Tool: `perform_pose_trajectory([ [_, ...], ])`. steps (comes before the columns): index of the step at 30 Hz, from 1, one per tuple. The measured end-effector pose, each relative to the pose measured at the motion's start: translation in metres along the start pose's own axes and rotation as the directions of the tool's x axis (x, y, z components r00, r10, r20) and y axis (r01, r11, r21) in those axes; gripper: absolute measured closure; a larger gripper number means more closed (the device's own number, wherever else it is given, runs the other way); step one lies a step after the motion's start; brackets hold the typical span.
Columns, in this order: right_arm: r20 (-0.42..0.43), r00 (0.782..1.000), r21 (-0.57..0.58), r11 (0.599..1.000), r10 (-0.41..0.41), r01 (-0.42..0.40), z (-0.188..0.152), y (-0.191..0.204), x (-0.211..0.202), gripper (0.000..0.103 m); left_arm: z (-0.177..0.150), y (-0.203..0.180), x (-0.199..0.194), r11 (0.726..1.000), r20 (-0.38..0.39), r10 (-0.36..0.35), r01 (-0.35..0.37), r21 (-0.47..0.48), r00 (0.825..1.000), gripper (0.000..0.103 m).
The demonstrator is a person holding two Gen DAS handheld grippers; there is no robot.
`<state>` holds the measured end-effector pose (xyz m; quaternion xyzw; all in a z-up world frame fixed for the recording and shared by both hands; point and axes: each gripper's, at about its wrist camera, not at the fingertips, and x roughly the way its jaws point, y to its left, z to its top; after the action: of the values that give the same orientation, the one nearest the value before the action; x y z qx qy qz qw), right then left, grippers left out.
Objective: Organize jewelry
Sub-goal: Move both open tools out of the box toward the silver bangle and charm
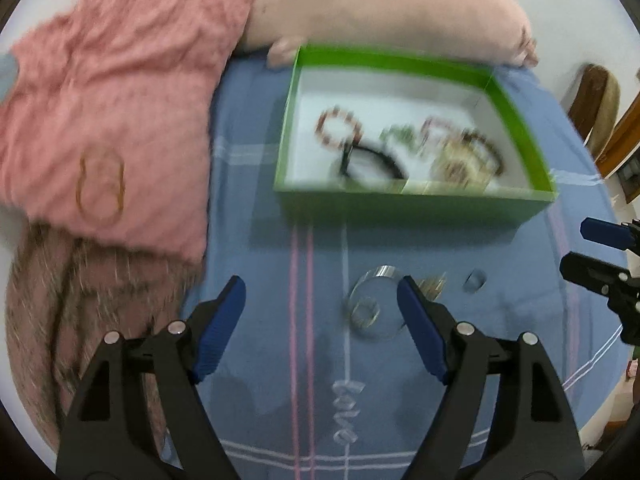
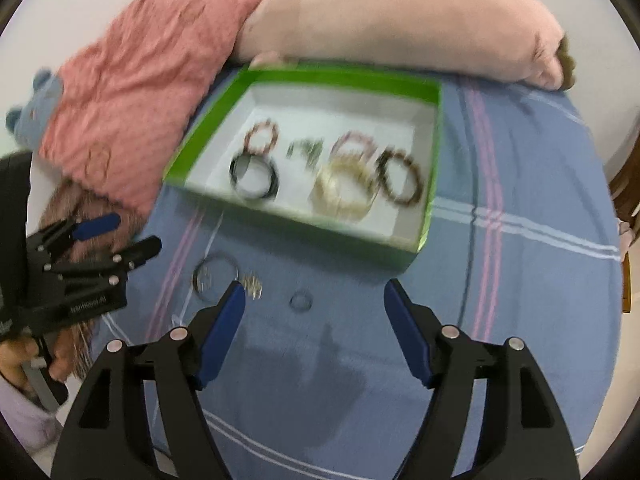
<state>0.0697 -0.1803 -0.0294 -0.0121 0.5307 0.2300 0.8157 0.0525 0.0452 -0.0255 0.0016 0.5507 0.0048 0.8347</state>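
A green box (image 1: 416, 203) (image 2: 208, 140) with a white inside sits on the blue bedsheet and holds several bracelets: a red beaded one (image 1: 338, 130), a black one (image 2: 253, 175), a gold one (image 2: 347, 192) and a dark beaded one (image 2: 401, 182). On the sheet in front of the box lie a clear bangle (image 1: 374, 304) (image 2: 214, 280), a small gold piece (image 2: 252, 281) and a small ring (image 1: 475, 280) (image 2: 301, 302). My left gripper (image 1: 322, 300) is open and empty, just left of the bangle. My right gripper (image 2: 314, 306) is open and empty above the ring.
A pink blanket (image 1: 112, 92) lies at the left, over a brown fringed cloth (image 1: 80, 280). A pink pillow (image 1: 384, 4) lies behind the box. A blue soft toy (image 2: 34, 100) sits at the far left. Wooden furniture (image 1: 592, 108) stands at the right.
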Motion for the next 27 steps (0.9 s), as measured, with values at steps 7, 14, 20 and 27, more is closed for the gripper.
perform_pose_trajectory([
  [7, -0.087, 0.996, -0.103, 0.995, -0.012, 0.003, -0.017, 0.033, 0.047, 0.046, -0.027, 0.0, 0.024, 1.0, -0.071, 0.025, -0.024, 0.014, 0.997, 0.024],
  [14, -0.099, 0.995, -0.18, 0.984, -0.002, -0.016, -0.007, 0.057, 0.073, 0.061, -0.032, -0.002, 0.031, 1.0, -0.085, 0.015, -0.014, 0.011, 0.996, 0.024],
  [20, -0.126, 0.992, -0.191, 0.982, -0.014, -0.011, 0.007, 0.066, 0.098, 0.061, -0.039, 0.009, 0.035, 1.0, -0.113, 0.006, -0.009, -0.027, 0.994, 0.024],
  [27, -0.179, 0.984, -0.208, 0.978, -0.013, -0.025, 0.006, 0.072, 0.118, 0.08, -0.041, 0.013, 0.039, 0.999, -0.129, -0.02, 0.014, -0.048, 0.991, 0.024],
])
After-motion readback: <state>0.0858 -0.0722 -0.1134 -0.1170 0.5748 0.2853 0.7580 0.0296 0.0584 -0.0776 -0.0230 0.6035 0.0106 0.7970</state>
